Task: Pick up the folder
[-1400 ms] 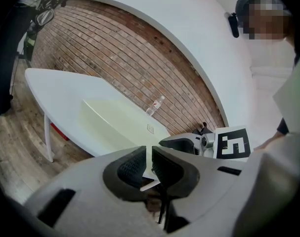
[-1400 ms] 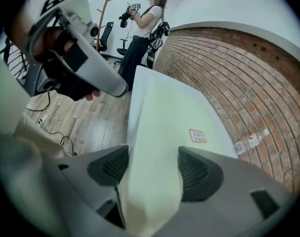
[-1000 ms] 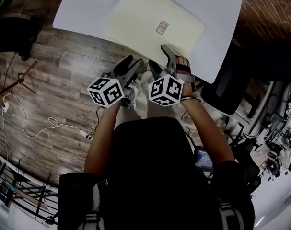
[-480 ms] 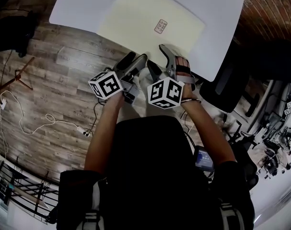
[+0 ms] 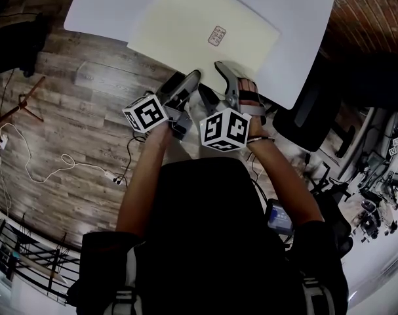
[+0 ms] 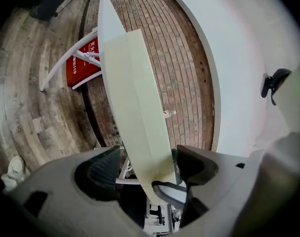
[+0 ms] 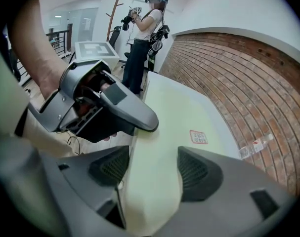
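Note:
A pale cream folder (image 5: 205, 31) with a small red-printed label lies flat on the white table (image 5: 297, 25). Its near edge juts past the table's front edge. My left gripper (image 5: 181, 87) is at that edge, nearly level. In the left gripper view the folder (image 6: 135, 107) is seen edge-on between the jaws of the left gripper (image 6: 147, 169). The jaws are opening and neither pad presses on it. My right gripper (image 5: 217, 87) points steeply down beside it, open. The folder (image 7: 174, 117) fills the gap in the right gripper (image 7: 152, 169). One of the left gripper's fingers (image 7: 135, 113) crosses that view.
A black chair (image 5: 310, 117) stands at the table's right. A white cable (image 5: 61, 166) trails over the wooden floor on the left. A brick wall (image 7: 248, 88) runs behind the table. A person (image 7: 145, 28) stands farther back. A red sign (image 6: 83, 65) sits under the table.
My left gripper has rolled and its jaws have spread much wider around the folder's near edge. The right gripper has stayed where it was, still open.

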